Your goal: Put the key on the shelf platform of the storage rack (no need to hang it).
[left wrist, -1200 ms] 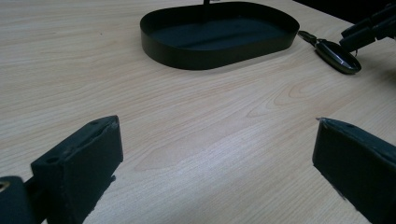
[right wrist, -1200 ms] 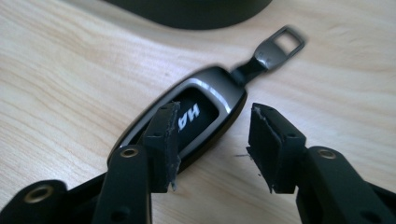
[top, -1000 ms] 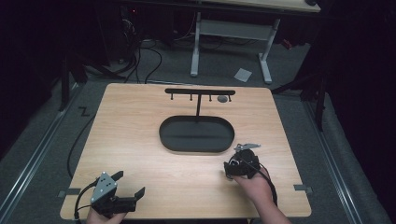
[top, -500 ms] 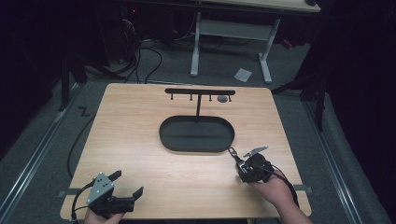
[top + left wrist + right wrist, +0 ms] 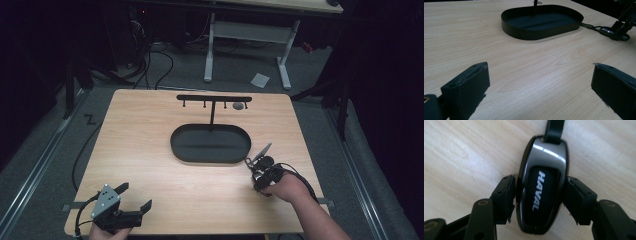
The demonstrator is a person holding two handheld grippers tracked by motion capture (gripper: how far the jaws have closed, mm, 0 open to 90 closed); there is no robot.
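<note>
Key fob [image 5: 541,185]: glossy, hard, light, probably slippery; best held across its flat sides.
Right gripper [image 5: 540,195]: fingers closed on its sides.
Left gripper [image 5: 536,90]: fingers wide open, empty, at 7 o'clock on the worktop [image 5: 150,145].

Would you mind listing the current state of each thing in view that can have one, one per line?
Right gripper: shut on the key fob, low over the table.
Key fob: clamped at both sides, HAVAL face up, strap end pointing away.
Left gripper: open, holding nothing.
Black tray: upright on the table, nothing seen inside.
Hook rack: standing, one small round item hanging near its right end.
</note>
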